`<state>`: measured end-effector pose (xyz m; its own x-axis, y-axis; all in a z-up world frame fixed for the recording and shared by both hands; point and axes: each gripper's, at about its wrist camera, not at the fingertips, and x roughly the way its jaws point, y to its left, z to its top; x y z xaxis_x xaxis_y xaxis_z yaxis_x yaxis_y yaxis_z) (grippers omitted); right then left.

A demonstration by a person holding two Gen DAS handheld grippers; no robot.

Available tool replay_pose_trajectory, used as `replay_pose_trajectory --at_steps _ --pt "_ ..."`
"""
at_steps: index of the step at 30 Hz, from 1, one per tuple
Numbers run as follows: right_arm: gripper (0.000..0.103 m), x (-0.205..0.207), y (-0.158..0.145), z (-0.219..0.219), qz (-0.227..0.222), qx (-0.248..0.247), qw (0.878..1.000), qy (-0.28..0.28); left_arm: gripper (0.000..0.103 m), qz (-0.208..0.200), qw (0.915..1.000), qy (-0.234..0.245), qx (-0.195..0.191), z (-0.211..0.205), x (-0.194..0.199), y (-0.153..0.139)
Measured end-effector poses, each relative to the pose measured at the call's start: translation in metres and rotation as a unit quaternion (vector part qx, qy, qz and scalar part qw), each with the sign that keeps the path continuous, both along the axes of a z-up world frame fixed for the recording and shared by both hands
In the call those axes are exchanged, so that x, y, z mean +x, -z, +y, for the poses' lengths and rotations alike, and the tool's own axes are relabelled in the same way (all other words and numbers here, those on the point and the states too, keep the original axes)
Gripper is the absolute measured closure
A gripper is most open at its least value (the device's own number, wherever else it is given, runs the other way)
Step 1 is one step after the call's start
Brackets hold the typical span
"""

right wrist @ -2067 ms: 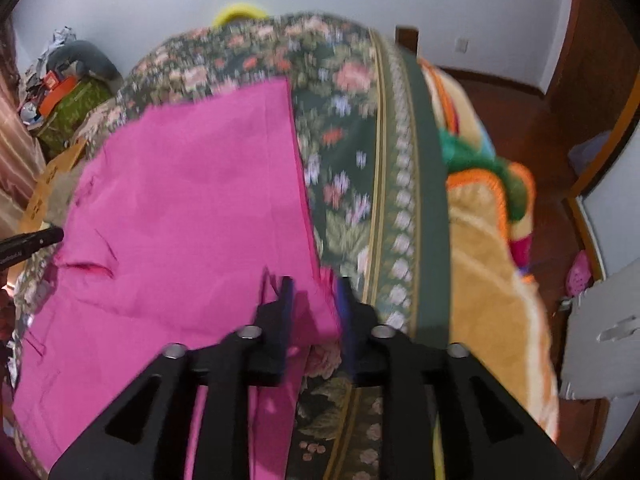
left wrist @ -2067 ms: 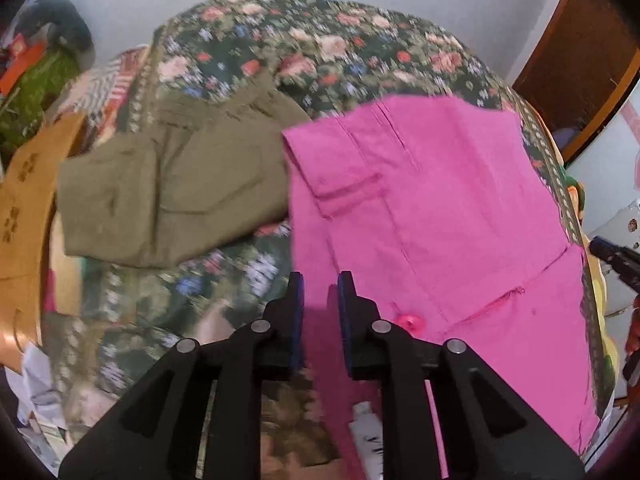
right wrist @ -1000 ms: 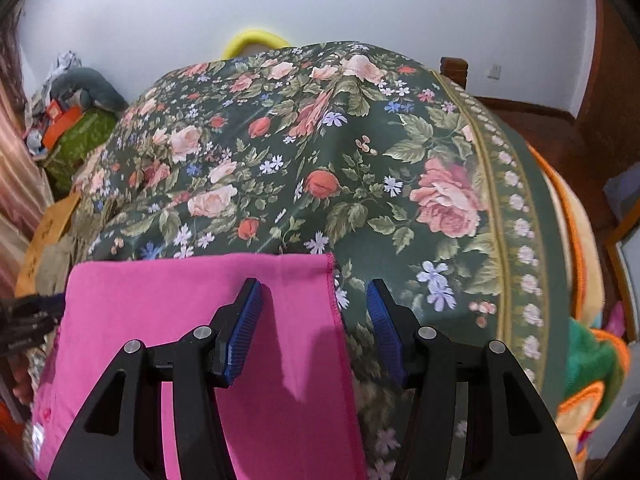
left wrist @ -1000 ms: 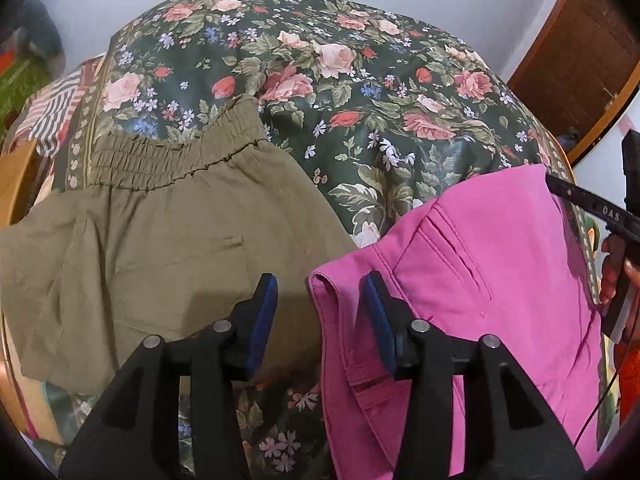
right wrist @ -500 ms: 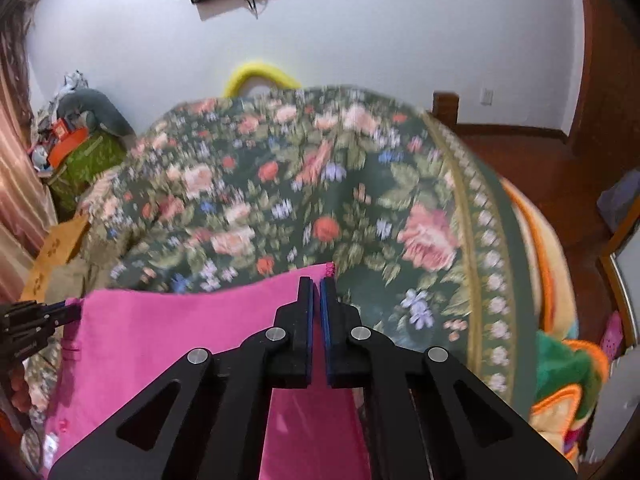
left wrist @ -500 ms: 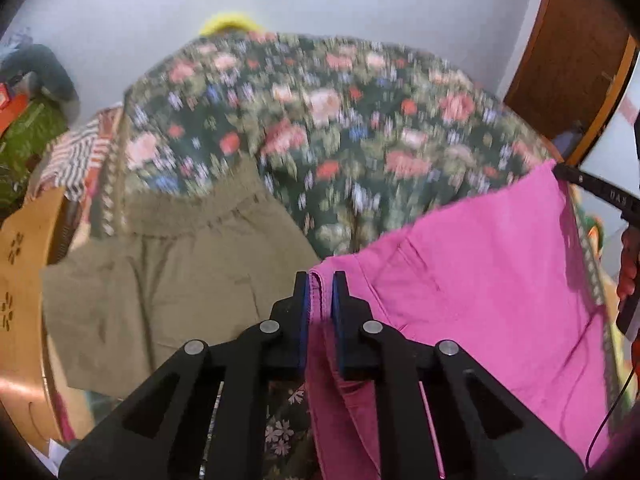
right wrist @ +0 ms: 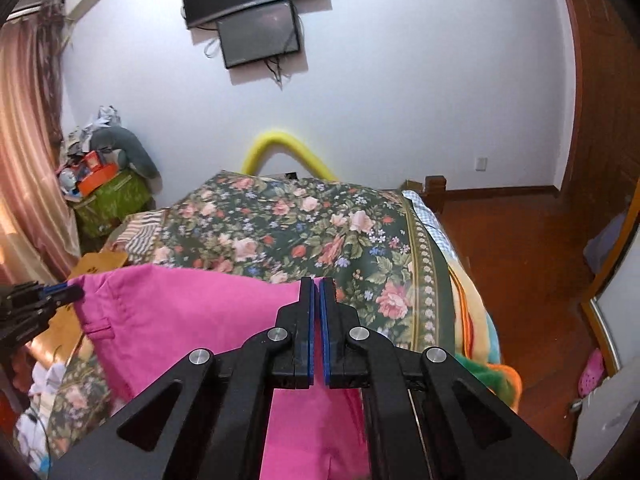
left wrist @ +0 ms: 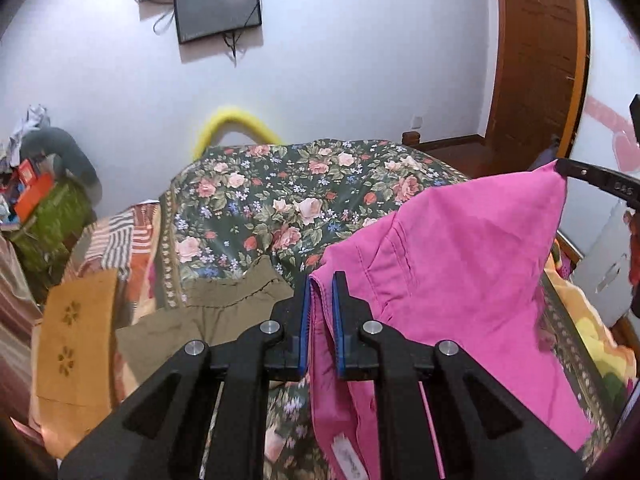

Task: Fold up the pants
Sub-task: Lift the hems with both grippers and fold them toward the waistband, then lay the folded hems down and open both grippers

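Left claw [left wrist: 320, 312] is pinching one top corner of the pink pants [left wrist: 460, 264], blue pads pressed on a fold of fabric. Right claw [right wrist: 316, 320] is pinching the other top corner, pads nearly together with a thin strip of pink between them. In the left view the right claw [left wrist: 560, 168] is showing at the far end of the raised edge. In the right view the left claw [right wrist: 76, 291] is showing likewise.

Pants are hanging stretched between the two claws, lifted above the bed [right wrist: 280, 232], lower part draping down out of view. A belt loop is showing near the left-claw corner.

Olive pants [left wrist: 208, 312] are lying flat on the bed's left side, just beside the left claw, elastic waist toward the far end.

Floral bedspread is covering the bed to its far edge. Beyond it, a yellow arch [right wrist: 288, 152] is standing against the white wall. Two dark screens [right wrist: 256, 12] are hanging on the wall above.
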<state>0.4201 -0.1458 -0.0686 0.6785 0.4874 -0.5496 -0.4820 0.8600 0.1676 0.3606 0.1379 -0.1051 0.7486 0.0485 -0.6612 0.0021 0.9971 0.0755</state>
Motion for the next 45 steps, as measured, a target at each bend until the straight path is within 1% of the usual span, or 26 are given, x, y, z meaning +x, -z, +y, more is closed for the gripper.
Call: replay_pose_trajectory --at_steps 4,6,10,14,16,17,20,24,27,29,31,32,33,34,35,36,37,39,40,42,45 --pt "0.101 -0.042 0.001 -0.012 -0.005 -0.014 1.000 -0.014 0.093 -0.007 0.9999 0.010 0.008 -0.008 -0.034 0.000" --pt "0.101 -0.058 0.006 -0.018 -0.004 -0.019 1.000 -0.019 0.093 -0.008 0.9996 0.015 0.020 -0.014 -0.050 0.003" --pt "0.101 -0.090 0.021 -0.027 0.011 -0.037 0.999 -0.026 0.093 -0.002 0.9995 0.025 0.017 -0.021 -0.084 0.016" --pt "0.101 -0.117 0.049 -0.034 0.043 -0.050 0.997 -0.032 0.093 0.028 0.9988 0.030 0.025 -0.028 -0.111 0.043" --pt "0.101 -0.130 0.071 -0.038 0.070 -0.052 0.996 -0.034 0.093 0.049 0.9978 0.034 0.027 -0.031 -0.126 0.063" --pt "0.101 -0.136 0.077 -0.041 0.077 -0.053 0.995 -0.034 0.093 0.060 0.9972 0.037 0.026 -0.032 -0.132 0.071" --pt "0.101 -0.151 0.109 -0.045 0.113 -0.056 0.991 -0.036 0.093 0.099 0.9939 0.040 0.029 -0.035 -0.150 0.099" --pt "0.101 -0.167 0.139 -0.052 0.146 -0.061 0.987 -0.031 0.093 0.140 0.9893 0.034 0.022 -0.035 -0.170 0.129" --pt "0.101 -0.176 0.146 -0.058 0.152 -0.063 0.986 -0.022 0.093 0.142 0.9891 0.030 0.026 -0.032 -0.185 0.132" --pt "0.101 -0.179 0.143 -0.062 0.144 -0.077 0.986 -0.013 0.093 0.138 0.9897 0.028 0.025 -0.030 -0.193 0.125" --pt "0.100 -0.184 0.136 -0.066 0.139 -0.081 0.987 -0.011 0.092 0.127 0.9913 0.026 0.020 -0.028 -0.198 0.114" --pt "0.100 -0.186 0.133 -0.067 0.136 -0.086 0.987 -0.011 0.091 0.123 0.9917 0.025 0.024 -0.028 -0.199 0.110" --pt "0.097 -0.188 0.130 -0.067 0.131 -0.092 0.987 -0.013 0.086 0.118 0.9922 0.024 0.032 -0.029 -0.198 0.104" --pt "0.091 -0.191 0.127 -0.065 0.126 -0.096 0.987 -0.017 0.082 0.114 0.9925 0.026 0.036 -0.031 -0.197 0.099" --pt "0.086 -0.193 0.123 -0.063 0.120 -0.098 0.988 -0.022 0.067 0.115 0.9923 0.030 0.036 -0.033 -0.196 0.094" --pt "0.074 -0.197 0.119 -0.061 0.113 -0.097 0.988 -0.028 0.048 0.117 0.9920 0.034 0.034 -0.036 -0.193 0.091" --pt "0.060 -0.199 0.115 -0.057 0.107 -0.094 0.989 -0.033 0.043 0.114 0.9922 0.036 0.034 -0.040 -0.192 0.088" --pt "0.050 -0.203 0.111 -0.049 0.095 -0.092 0.990 -0.043 0.041 0.107 0.9917 0.053 0.047 -0.051 -0.189 0.085" --pt "0.048 -0.204 0.110 -0.044 0.091 -0.093 0.990 -0.049 0.041 0.111 0.9901 0.063 0.058 -0.059 -0.186 0.086" --pt "0.048 -0.203 0.112 -0.030 0.090 -0.099 0.989 -0.065 0.037 0.119 0.9867 0.075 0.081 -0.070 -0.180 0.091" --pt "0.048 -0.199 0.121 -0.012 0.095 -0.110 0.985 -0.088 0.037 0.147 0.9779 0.092 0.117 -0.086 -0.169 0.107"
